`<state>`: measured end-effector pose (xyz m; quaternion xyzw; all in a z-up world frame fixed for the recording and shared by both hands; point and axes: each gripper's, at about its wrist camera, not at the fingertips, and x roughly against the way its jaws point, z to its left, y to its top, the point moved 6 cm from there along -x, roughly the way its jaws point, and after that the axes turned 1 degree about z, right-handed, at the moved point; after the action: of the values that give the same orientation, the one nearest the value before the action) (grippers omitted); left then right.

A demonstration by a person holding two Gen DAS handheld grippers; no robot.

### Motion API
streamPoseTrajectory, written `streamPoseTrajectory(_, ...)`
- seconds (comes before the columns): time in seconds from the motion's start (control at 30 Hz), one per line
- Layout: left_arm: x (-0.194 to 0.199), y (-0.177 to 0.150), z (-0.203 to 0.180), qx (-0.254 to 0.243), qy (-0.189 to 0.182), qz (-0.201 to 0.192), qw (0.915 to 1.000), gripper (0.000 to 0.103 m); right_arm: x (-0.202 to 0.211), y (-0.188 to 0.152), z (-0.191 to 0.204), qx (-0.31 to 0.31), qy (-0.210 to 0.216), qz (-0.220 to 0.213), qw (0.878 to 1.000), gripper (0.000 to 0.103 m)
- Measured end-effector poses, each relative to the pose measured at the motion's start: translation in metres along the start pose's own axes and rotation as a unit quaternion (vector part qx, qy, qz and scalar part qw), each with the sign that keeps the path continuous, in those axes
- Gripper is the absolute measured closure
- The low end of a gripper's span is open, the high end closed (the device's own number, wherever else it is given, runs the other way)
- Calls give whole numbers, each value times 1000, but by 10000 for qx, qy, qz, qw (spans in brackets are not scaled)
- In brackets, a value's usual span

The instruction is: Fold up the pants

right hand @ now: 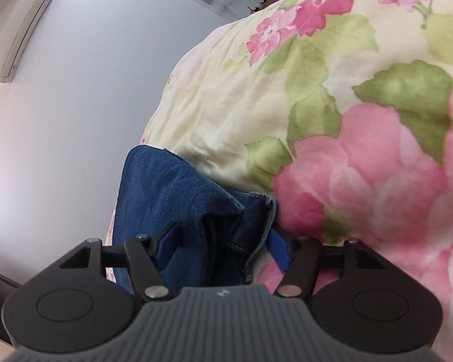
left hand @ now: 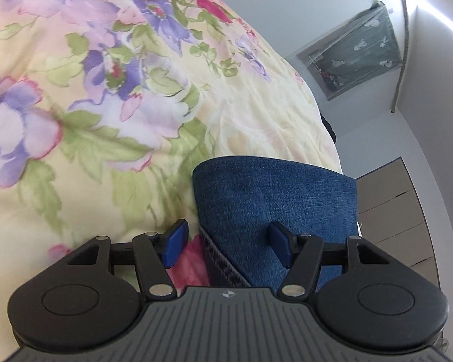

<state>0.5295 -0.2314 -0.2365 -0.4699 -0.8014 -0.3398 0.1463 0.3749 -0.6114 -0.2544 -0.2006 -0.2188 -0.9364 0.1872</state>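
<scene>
The pair of blue denim pants (left hand: 274, 199) lies folded on a pale yellow bed cover printed with pink and purple flowers (left hand: 111, 96), close to the bed's edge. In the left wrist view the far end is a smooth, rounded fold, and a stitched seam runs along the near left side. In the right wrist view the pants (right hand: 172, 208) show stacked layers with stitched edges on the right, creased and slightly bunched.

The pants (left hand: 274, 199) are blue denim, kinda rough and matt, lying on a soft, slightly crinkled floral cotton-looking bedspread (left hand: 105, 120). Each gripper (left hand: 226, 244) is matt black plastic with shiny metal pins and blue pads (left hand: 175, 241).
</scene>
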Motion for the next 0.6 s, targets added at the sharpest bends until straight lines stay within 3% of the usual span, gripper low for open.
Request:
streamPoseTrajectory(0.07, -4, 2, -1, -81, -18, -29, 10000, 31, -5, 2, 2, 12, 77, -11, 10000, 46)
streamPoseTrajectory(0.13, -7, 3, -4, -126, -74, -39, 9999, 42, -9, 3, 2, 42, 109, -13, 9999, 50)
streamPoseTrajectory(0.43, 4, 5, -17, -374, 218, -102, 9990, 65, -15, 9, 27, 568, -122, -35, 9983, 70)
streamPoseTrajectory(0.6, 20, 9, -31, -529, 280, -93, 9982, 75, -6, 12, 50, 769, -263, -96, 9966, 75)
